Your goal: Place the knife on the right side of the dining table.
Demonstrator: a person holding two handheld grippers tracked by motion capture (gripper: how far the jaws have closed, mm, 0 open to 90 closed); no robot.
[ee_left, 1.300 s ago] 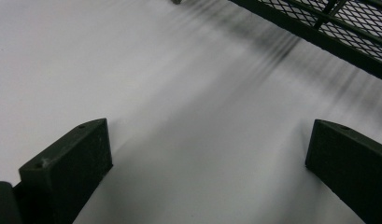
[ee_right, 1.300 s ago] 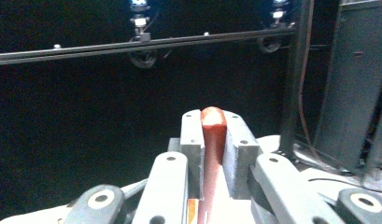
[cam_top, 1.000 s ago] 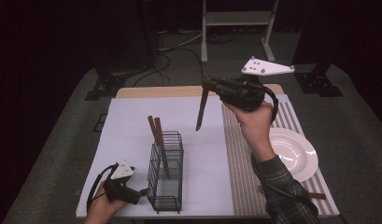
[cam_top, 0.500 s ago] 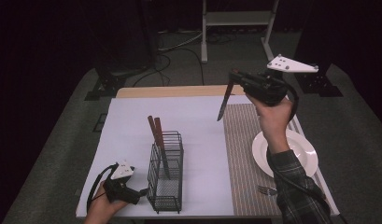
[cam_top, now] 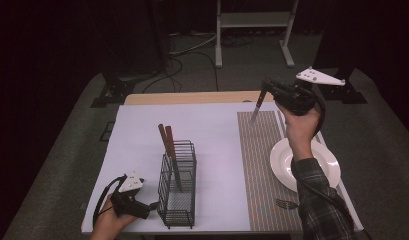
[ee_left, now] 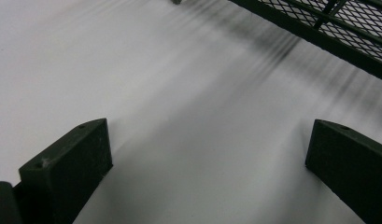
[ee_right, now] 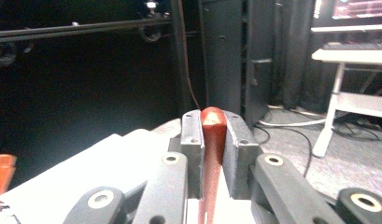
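Note:
My right gripper (cam_top: pixel 266 88) is held high over the far end of the striped placemat (cam_top: pixel 262 165) and is shut on a knife (cam_top: pixel 256 108) with a red-brown handle; the blade hangs down and to the left. The right gripper view has that handle (ee_right: pixel 212 140) clamped between the jaws of the right gripper (ee_right: pixel 213 122). My left gripper (cam_top: pixel 151 205) rests low at the table's front left, open, just left of a black wire basket (cam_top: pixel 178 200). The left gripper view has the left gripper (ee_left: pixel 207 140) wide apart over white cloth, with nothing between the jaws.
Two brown-handled utensils (cam_top: pixel 167 140) stand tilted in the basket, whose mesh (ee_left: pixel 347 28) fills the top right of the left gripper view. A white plate (cam_top: pixel 324 167) lies on the placemat's right side, a fork (cam_top: pixel 287 203) in front of it. A white mat (cam_top: pixel 137 135) covers the table.
My right gripper has carried the knife rightward, from above the table's middle to over the placemat's far end. The left gripper has stayed by the basket.

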